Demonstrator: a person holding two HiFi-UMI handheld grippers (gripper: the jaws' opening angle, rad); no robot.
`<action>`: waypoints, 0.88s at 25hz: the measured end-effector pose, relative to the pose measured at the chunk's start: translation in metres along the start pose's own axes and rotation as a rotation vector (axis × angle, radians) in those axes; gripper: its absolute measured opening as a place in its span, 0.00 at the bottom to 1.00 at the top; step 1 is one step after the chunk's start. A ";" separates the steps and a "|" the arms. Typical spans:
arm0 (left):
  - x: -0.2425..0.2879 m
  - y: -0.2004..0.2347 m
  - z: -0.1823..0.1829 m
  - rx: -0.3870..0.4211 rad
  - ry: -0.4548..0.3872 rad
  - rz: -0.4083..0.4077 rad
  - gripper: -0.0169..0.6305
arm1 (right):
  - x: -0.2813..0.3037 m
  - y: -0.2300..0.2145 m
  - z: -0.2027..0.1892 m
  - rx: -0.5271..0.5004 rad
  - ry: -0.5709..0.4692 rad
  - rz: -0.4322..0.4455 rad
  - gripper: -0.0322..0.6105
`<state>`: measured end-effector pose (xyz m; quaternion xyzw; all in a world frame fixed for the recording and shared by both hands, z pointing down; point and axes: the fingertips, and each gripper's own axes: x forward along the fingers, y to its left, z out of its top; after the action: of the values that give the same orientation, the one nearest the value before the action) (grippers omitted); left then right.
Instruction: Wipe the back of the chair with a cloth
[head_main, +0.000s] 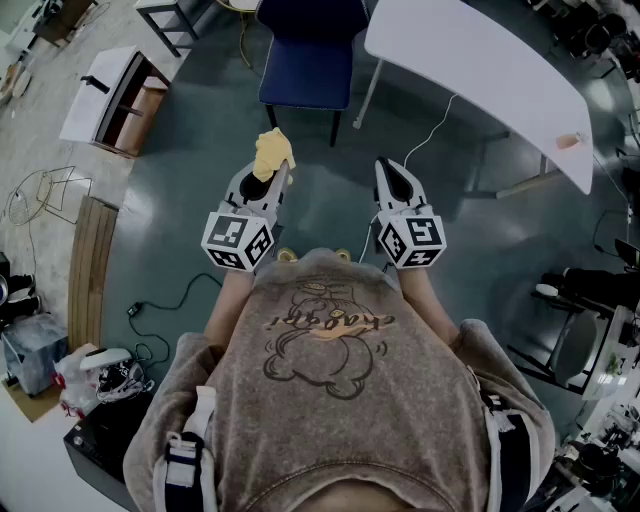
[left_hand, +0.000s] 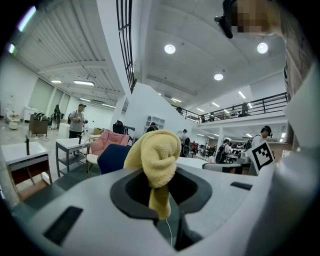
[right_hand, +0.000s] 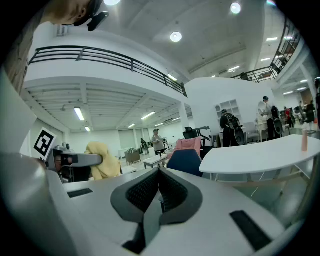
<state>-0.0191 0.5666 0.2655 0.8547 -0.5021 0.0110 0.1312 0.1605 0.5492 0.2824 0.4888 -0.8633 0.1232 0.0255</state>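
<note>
**A:** Head view?

**B:** Your left gripper (head_main: 272, 176) pinches the cloth (head_main: 273, 152), which is bunched and standing past the tips. The right gripper (head_main: 386, 170) rides alongside it. The chair (head_main: 305, 60) lies straight ahead, well apart from both and a little to the left, so your left is the nearer. The seat looks turned toward you, with the back on the far side.

**A:** Left gripper view?

**B:** The jaws are clamped on the cloth's tail and the wad sits above them. The chair (left_hand: 113, 157) shows low, just left of the wad. My guess is the wipe needs a reach forward over the seat.

**A:** Right gripper view?

**B:** The jaws are pressed together with nothing between them. The chair is beyond the tips, just left of the table (right_hand: 260, 154).
</note>
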 end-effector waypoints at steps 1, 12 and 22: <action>0.002 0.000 0.001 0.003 -0.002 -0.001 0.14 | 0.001 -0.001 0.002 -0.004 -0.004 0.001 0.09; 0.015 -0.021 -0.004 0.008 -0.005 0.042 0.14 | -0.024 -0.022 0.005 0.007 -0.058 0.038 0.09; 0.014 -0.022 -0.004 0.030 -0.049 0.106 0.14 | -0.025 -0.045 -0.021 0.027 -0.021 0.057 0.09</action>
<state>0.0068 0.5655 0.2665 0.8289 -0.5494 0.0043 0.1053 0.2102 0.5535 0.3066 0.4655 -0.8754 0.1302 0.0065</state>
